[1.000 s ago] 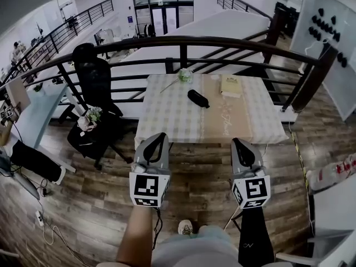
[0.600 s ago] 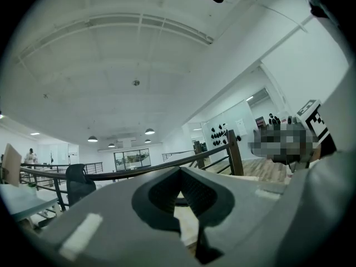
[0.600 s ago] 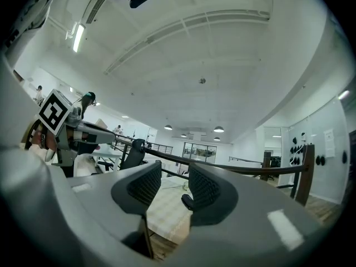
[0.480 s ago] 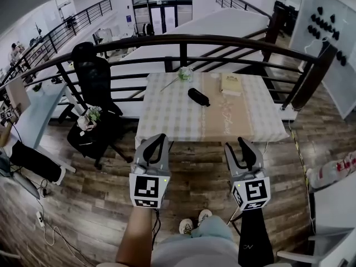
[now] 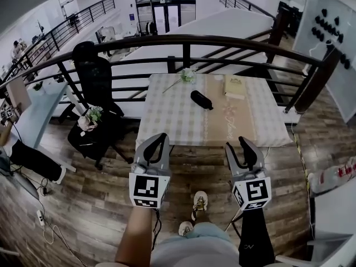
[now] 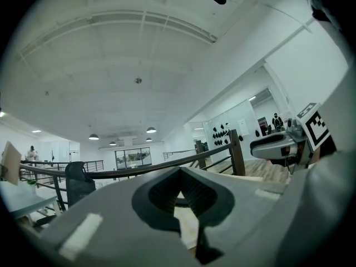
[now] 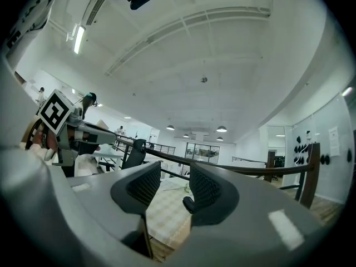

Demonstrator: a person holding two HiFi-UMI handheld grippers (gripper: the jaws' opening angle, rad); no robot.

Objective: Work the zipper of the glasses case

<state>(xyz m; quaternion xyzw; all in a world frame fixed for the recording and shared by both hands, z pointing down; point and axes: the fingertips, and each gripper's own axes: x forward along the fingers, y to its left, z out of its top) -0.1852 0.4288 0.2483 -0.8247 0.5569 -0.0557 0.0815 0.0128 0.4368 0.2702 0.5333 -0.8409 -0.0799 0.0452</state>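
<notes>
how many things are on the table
3: a black glasses case near the middle, a book toward the far right, a flower at the far edge.

The glasses case (image 5: 201,99) is black, long and rounded. It lies flat on the tabletop (image 5: 167,124), toward the far side and near the middle. It sits slantwise, one end far-left and the other near-right, where the checked cloth (image 5: 161,107) meets the tan strip (image 5: 222,121). Its zipper is too small to make out.
</notes>
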